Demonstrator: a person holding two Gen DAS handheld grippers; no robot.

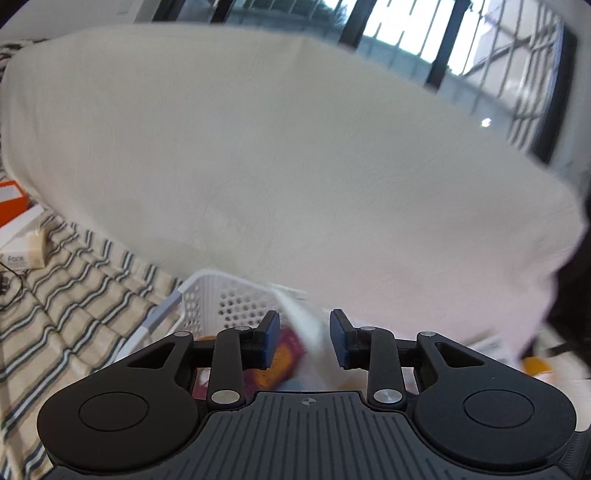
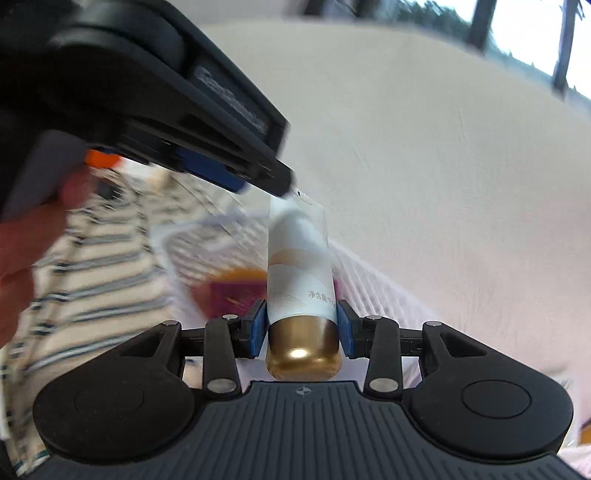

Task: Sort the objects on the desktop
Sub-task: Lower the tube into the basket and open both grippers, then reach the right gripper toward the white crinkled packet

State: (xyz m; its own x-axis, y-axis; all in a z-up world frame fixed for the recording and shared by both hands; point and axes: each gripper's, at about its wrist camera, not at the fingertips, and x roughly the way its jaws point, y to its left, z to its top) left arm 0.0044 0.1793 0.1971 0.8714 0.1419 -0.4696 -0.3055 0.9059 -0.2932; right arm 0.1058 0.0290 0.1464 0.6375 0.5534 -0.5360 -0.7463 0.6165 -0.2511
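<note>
**Tube gripped over basket; left jaws apart**

Right gripper, angled downward, clamps a white tube just above its gold cap, blue pads pressed to both sides. Printed Chinese characters show on the tube. The left gripper, also angled down, has its jaws parted; whether its pads press the blurred tube tail is unclear. Below sits a white perforated basket on striped cloth. A box reading "Face" lies left. A large cream cushion blocks the view beyond.

A big cream cushion lies on striped bedding below bright, dark-framed windows.
</note>
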